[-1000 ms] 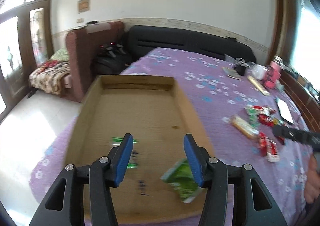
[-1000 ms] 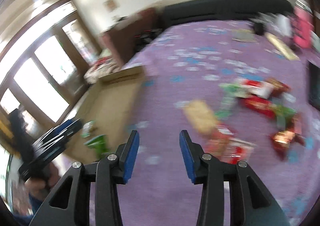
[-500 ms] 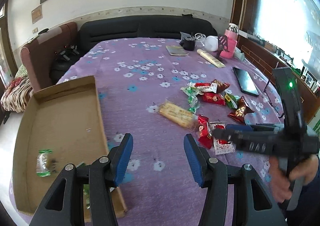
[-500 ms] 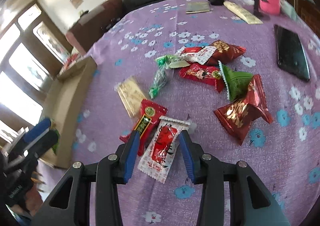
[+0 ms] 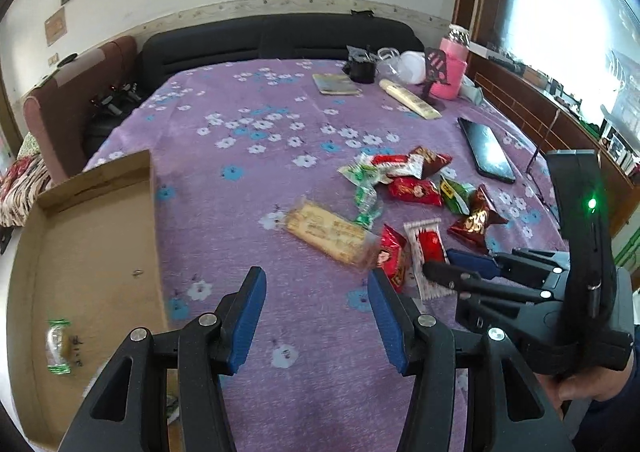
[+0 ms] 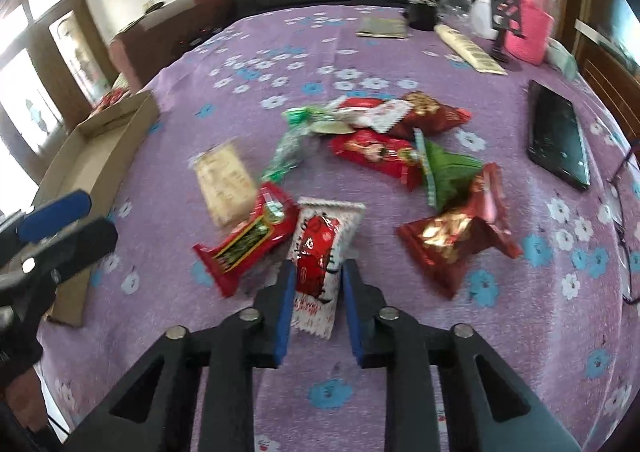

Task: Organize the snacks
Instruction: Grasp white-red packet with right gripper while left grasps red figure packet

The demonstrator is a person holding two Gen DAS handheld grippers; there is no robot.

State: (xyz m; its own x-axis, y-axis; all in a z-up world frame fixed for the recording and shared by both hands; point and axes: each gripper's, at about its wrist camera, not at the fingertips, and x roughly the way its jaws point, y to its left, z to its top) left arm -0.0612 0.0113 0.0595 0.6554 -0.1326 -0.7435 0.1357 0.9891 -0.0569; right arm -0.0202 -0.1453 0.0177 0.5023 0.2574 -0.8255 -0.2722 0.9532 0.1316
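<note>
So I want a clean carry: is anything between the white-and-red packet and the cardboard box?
The red snack packet lies touching the white-and-red packet; the left gripper hovers before the cardboard box. Right gripper jaws are closing around it.

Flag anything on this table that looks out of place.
A black phone and a pair of glasses lie on the purple floral tablecloth right beside the scattered snack packets, though neither is a snack.

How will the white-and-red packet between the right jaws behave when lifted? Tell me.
The white-and-red packet looks like thin, crinkly film, so it will probably flop beyond the closing right gripper. It is flat and small, likely light. Its glossy wrapper may slip, since the jaws catch only its near end.
</note>
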